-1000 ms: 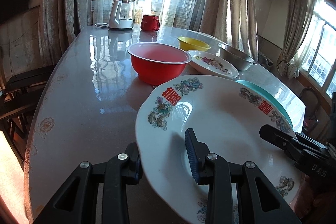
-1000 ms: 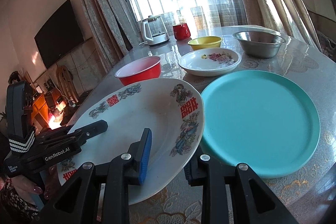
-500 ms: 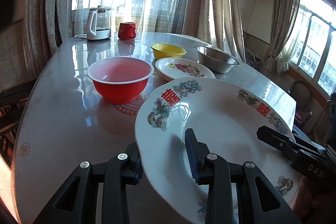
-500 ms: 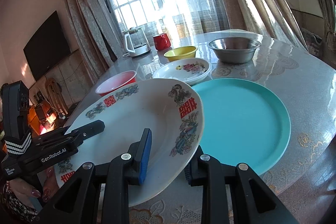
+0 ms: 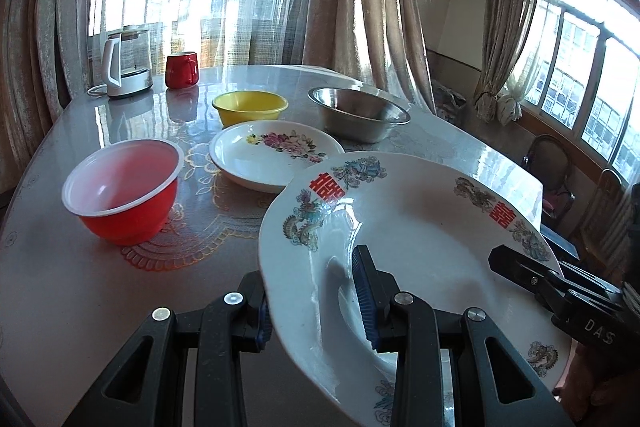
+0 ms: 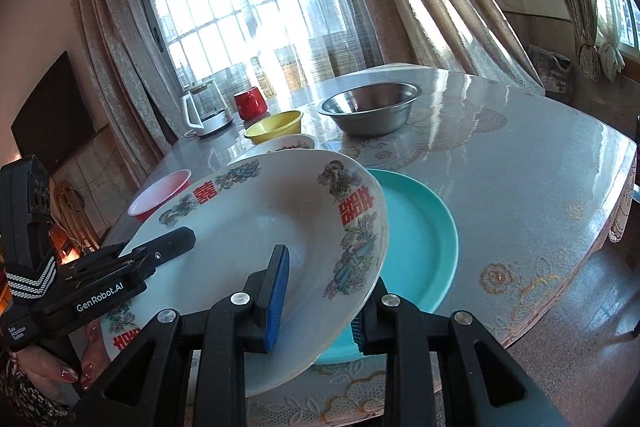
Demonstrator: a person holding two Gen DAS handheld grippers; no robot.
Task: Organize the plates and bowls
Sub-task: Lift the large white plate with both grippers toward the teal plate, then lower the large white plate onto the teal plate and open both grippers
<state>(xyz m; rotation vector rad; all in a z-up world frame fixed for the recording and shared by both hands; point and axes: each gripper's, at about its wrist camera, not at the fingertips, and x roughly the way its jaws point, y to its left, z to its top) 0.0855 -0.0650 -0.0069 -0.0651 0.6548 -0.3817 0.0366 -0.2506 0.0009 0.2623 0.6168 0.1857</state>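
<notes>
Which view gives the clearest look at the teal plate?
The right wrist view. There the teal plate lies on the table, its right half visible behind the white double-happiness plate that partly covers it. In the left wrist view the white plate hides it completely; no teal shows.

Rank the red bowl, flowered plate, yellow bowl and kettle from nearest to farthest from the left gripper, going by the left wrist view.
1. Red bowl, ahead on the left of the left gripper.
2. Flowered plate, centre.
3. Yellow bowl, just behind that plate.
4. Kettle, far left, by the window.
</notes>
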